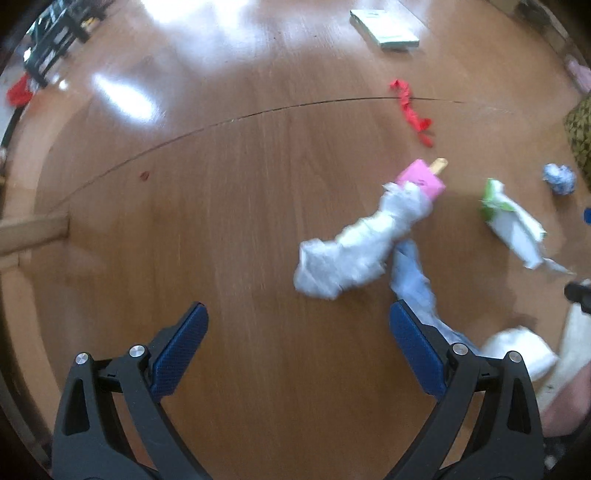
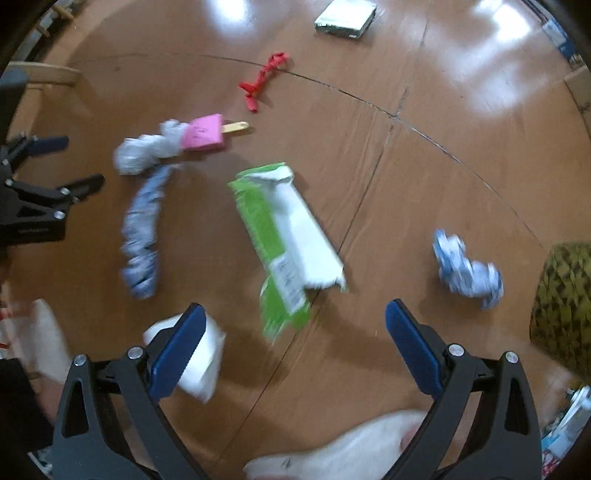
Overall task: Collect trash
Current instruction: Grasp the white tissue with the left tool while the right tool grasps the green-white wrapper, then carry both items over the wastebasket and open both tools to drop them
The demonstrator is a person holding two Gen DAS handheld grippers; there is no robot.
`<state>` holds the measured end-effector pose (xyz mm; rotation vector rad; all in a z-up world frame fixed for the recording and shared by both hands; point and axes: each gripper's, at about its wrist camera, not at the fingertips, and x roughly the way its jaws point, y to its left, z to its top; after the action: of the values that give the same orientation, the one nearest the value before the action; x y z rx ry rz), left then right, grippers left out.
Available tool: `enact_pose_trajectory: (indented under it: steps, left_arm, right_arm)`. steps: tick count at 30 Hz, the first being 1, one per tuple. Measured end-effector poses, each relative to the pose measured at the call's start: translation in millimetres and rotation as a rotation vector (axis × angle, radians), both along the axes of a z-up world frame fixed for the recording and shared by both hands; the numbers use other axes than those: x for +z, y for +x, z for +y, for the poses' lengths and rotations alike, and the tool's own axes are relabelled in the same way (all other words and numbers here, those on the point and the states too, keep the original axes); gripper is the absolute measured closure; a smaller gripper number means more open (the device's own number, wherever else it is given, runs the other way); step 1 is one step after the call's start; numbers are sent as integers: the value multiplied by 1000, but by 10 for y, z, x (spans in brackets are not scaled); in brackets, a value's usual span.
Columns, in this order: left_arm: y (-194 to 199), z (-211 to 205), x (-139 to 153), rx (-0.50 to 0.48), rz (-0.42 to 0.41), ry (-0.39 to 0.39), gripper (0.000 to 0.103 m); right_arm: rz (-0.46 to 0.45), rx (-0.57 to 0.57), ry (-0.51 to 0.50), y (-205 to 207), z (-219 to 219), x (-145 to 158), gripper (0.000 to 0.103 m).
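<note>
Trash lies scattered on a brown wooden floor (image 1: 240, 192). My left gripper (image 1: 297, 332) is open and empty, above the floor just left of a crumpled white wrapper (image 1: 354, 247) with a pink ice-pop box (image 1: 421, 179) at its end. A twisted bluish wrapper (image 1: 413, 280) lies by its right finger. My right gripper (image 2: 293, 332) is open and empty, just in front of a torn green and white carton (image 2: 284, 236). A white crumpled paper (image 2: 203, 354) lies under its left finger. A blue-white paper ball (image 2: 465, 269) lies to its right. The left gripper (image 2: 55, 173) shows at the right wrist view's left edge.
A red twisted scrap (image 1: 410, 110) and a flat white-green box (image 1: 384, 27) lie farther away. A patterned dark-yellow object (image 2: 565, 306) stands at the right. A white bag or sheet (image 2: 343, 454) lies near the bottom. A wooden piece (image 1: 33, 232) sits at the left.
</note>
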<state>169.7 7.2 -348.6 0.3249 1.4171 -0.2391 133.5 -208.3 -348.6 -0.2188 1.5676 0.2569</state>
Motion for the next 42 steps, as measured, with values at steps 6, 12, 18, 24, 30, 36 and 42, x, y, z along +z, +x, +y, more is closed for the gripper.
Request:
enact_pose_trajectory:
  steps: [6,12,18,24,30,36,42]
  left_arm:
    - [100,34,-307,-4,-29,-62,8]
    - [143,-58,-429,-23,-45,-82,12]
    - [191,22,-196,44,-16,-130,87]
    - [70,126,558,110,-43,-170,89]
    - [-186,31,1627,77,-89,-99,89]
    - [-663,-85,2943,156,-118,-146,89]
    - [-1286,-248,3688,143,-226,-250,89]
  right_arm:
    - [1,3,-1,176,24,-431,19]
    - [25,72,-19,66,107,-584,52]
    - [46,80,8,36,141,-392,56]
    - [-34,0,86,149,82,438,56]
    - [-146,-40,167,155,39,1675,56]
    - [-231,-100,316,-57,-287,3054,55]
    - [-331,-178,366,-566,-833,3745,55]
